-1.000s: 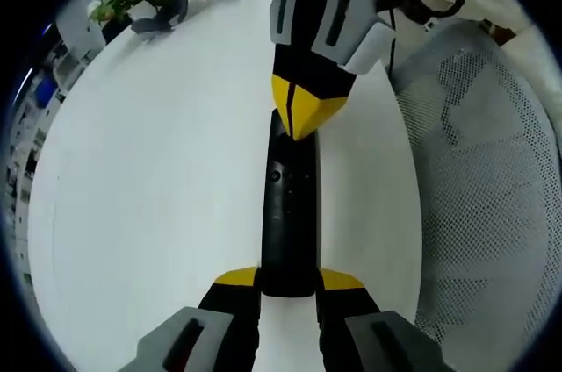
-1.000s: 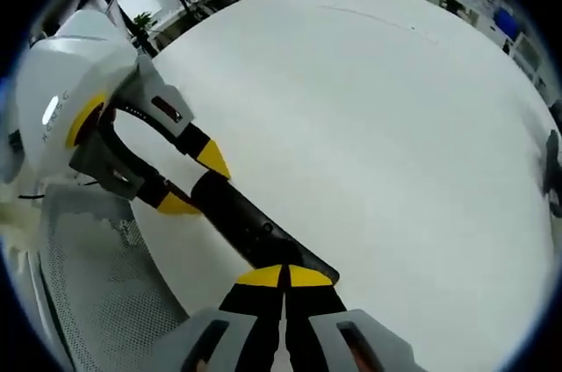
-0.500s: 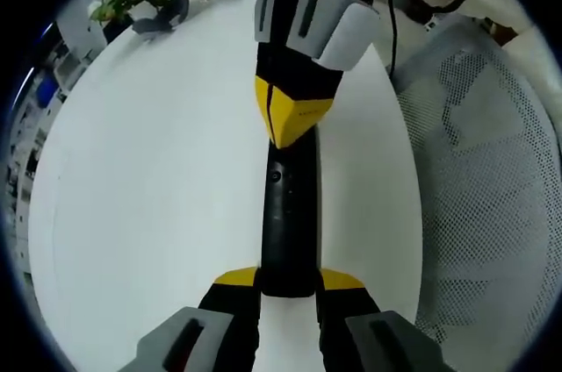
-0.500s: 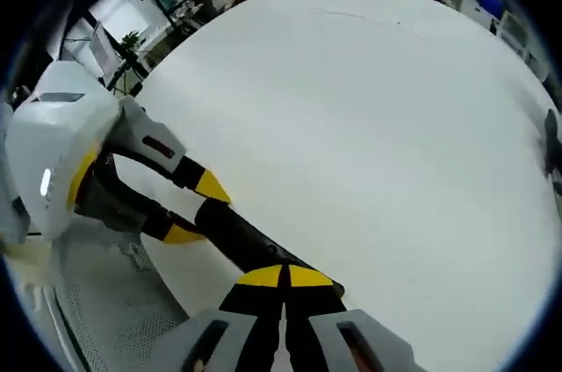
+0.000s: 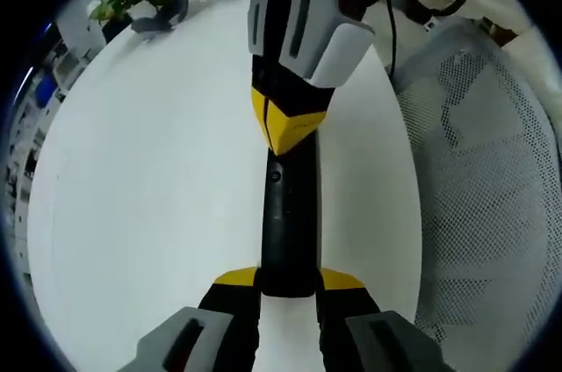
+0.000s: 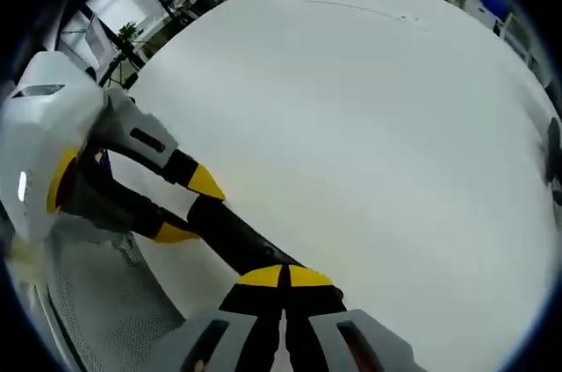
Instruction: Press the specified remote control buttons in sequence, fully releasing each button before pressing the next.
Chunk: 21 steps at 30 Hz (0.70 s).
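Left gripper (image 5: 288,280) jaws clamp near end of black remote (image 5: 288,223), which lies near white surface (image 5: 149,179) edge. Right gripper (image 5: 286,131) jaws closed together, tips resting on remote's far part, beside mesh chair (image 5: 483,188).

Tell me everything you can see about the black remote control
The remote control is a long, slim black bar, plastic by the look, with a small round button near its far end. It lies lengthwise over the white table. The left gripper clamps its near end between yellow-tipped jaws. The right gripper, jaws shut, has its yellow tips at the far end, above the button.
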{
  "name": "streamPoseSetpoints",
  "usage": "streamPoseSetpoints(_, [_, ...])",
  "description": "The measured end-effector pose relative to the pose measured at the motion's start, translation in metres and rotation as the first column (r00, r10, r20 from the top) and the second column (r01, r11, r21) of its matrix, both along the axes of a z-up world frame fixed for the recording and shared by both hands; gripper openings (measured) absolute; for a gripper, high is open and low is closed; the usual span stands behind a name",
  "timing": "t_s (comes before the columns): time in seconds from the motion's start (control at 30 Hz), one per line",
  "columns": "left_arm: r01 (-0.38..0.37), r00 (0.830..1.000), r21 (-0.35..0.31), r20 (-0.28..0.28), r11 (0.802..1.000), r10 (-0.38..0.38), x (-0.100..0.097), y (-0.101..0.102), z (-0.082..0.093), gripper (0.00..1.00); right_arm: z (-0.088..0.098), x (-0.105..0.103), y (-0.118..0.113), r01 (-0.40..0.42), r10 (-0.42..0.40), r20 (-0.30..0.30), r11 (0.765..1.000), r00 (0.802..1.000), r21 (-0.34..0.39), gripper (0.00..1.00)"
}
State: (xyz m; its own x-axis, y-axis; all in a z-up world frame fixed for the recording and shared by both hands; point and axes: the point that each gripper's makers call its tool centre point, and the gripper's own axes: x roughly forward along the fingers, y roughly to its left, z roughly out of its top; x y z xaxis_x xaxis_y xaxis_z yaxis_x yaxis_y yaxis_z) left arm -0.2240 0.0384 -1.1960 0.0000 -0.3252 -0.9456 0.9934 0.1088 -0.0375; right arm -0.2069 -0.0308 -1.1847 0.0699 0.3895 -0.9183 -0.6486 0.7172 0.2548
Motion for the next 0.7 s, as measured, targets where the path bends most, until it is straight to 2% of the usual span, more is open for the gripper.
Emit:
streamPoseSetpoints(0.2, [0.0,1.0,-0.002,-0.007,1.0,0.0,-0.0003,-0.0001,0.0001,0.22,-0.0017,0.0023,-0.0022,0.026,-0.026,-0.025,1.0,0.999,0.012,0.0])
streamPoseSetpoints(0.5, [0.006,1.0,0.01,-0.016,1.0,-0.006,-0.0001,-0.0002,0.0002,0.22,-0.001,0.0021,-0.0016,0.033,-0.032,-0.021,0.999,0.999,0.04,0.0])
streamPoseSetpoints(0.7, [0.003,1.0,0.013,-0.007,1.0,-0.003,0.0002,0.0,-0.0003,0.22,0.0002,0.0012,-0.002,0.017,-0.018,0.012,0.997,1.0,0.077,0.0])
